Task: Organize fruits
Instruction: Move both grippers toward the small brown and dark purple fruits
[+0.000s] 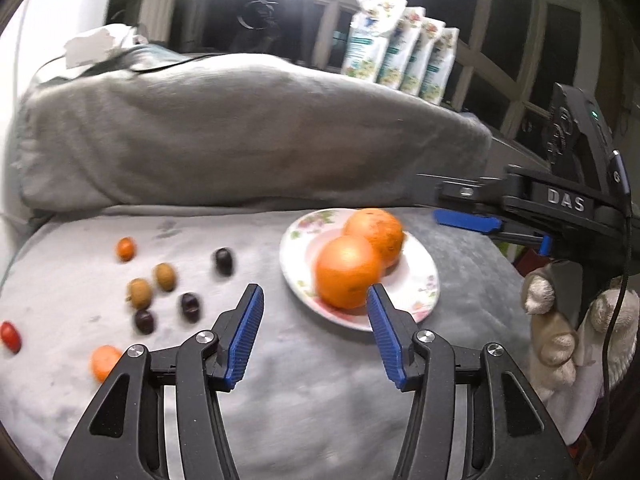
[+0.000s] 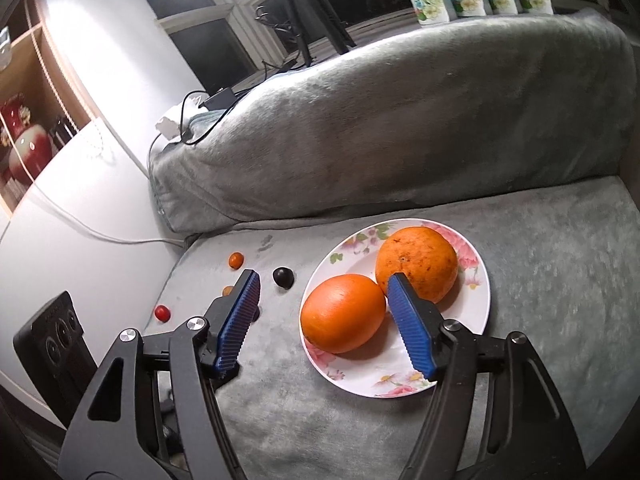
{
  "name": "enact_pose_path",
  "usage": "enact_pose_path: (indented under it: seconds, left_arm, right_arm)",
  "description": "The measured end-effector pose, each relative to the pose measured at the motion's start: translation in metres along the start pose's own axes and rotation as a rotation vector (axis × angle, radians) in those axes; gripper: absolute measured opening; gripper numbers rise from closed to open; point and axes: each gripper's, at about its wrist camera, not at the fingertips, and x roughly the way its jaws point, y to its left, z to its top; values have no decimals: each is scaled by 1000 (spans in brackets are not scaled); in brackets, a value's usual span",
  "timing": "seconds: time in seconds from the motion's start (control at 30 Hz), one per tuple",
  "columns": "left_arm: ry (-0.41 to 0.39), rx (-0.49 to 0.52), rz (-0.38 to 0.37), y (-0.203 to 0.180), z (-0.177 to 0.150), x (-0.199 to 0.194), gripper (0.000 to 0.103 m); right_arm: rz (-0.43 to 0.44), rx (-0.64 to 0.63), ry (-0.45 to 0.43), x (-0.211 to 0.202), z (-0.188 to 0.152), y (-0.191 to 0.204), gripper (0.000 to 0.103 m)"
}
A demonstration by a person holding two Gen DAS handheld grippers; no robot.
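Observation:
A floral white plate point(image 1: 416, 288) point(image 2: 476, 312) on the grey blanket holds two oranges point(image 1: 348, 272) point(image 2: 416, 264). Left of it lie several small fruits: dark grapes point(image 1: 224, 261), brown longans point(image 1: 165, 276), a kumquat point(image 1: 126, 249), a red cherry tomato point(image 1: 10, 336) and a small orange fruit point(image 1: 104, 362). My left gripper point(image 1: 314, 292) is open and empty, just in front of the plate. My right gripper point(image 2: 322, 278) is open and empty, hovering over the near orange point(image 2: 343, 312); it also shows in the left wrist view point(image 1: 468, 220).
A rolled grey blanket point(image 1: 240, 128) forms a ridge behind the fruits. Cartons point(image 1: 400, 52) stand on the sill beyond it. A white wall and cable point(image 2: 80, 224) border the left side. The blanket's edge drops off at the right point(image 1: 504, 256).

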Motion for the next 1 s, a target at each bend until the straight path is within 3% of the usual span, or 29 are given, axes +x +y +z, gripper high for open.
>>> enact_pose_path:
  seconds: [0.37, 0.73, 0.87, 1.0]
  left_arm:
    - [50, -118, 123, 81, -20, -18, 53]
    - [85, -227, 111, 133, -13, -1, 52]
    - [115, -253, 81, 143, -10, 13, 42]
    - [135, -253, 80, 146, -8, 25, 37]
  right_arm:
    - [18, -157, 32, 18, -5, 37, 74]
    - [8, -370, 64, 54, -38, 93, 74]
    - [16, -416, 94, 74, -48, 109, 74]
    - [23, -420, 134, 97, -54, 115, 60]
